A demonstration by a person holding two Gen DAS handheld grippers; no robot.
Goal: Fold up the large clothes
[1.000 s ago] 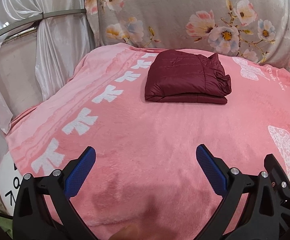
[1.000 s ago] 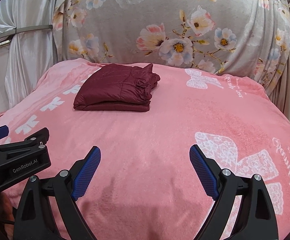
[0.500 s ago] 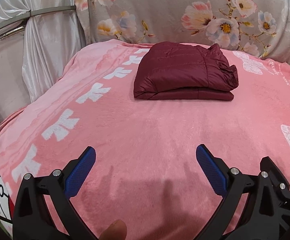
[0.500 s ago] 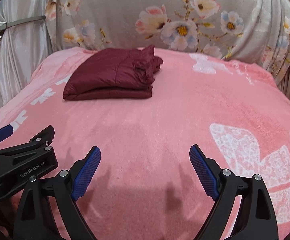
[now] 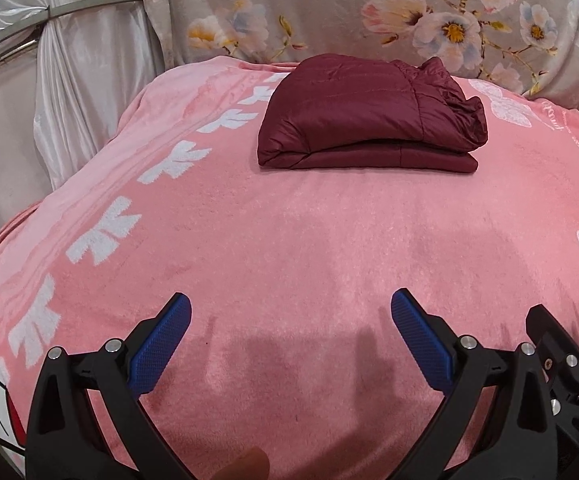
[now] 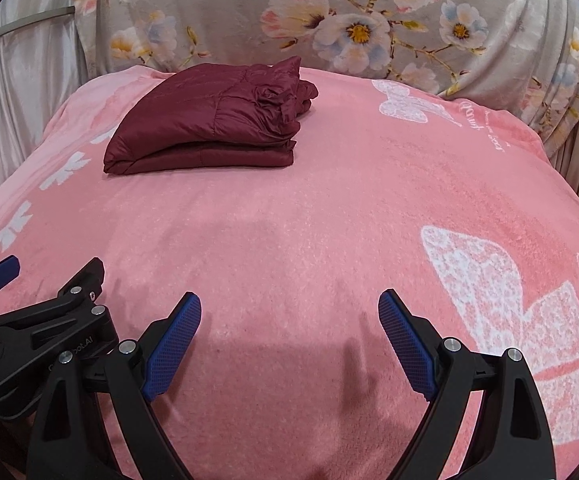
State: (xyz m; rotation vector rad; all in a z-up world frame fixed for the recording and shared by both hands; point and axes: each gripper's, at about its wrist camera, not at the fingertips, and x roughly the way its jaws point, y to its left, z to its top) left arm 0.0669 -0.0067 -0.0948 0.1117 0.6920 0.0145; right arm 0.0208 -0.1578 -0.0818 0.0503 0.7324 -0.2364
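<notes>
We see one folded red jacket (image 5: 369,120) on one pink blanket (image 5: 289,240), our two claws, left (image 5: 289,316) and right (image 6: 289,316), wide open, holding nothing

Left tool (image 5: 289,336) and right tool (image 6: 289,330) side by side, jaws spread, gripping nothing
</notes>
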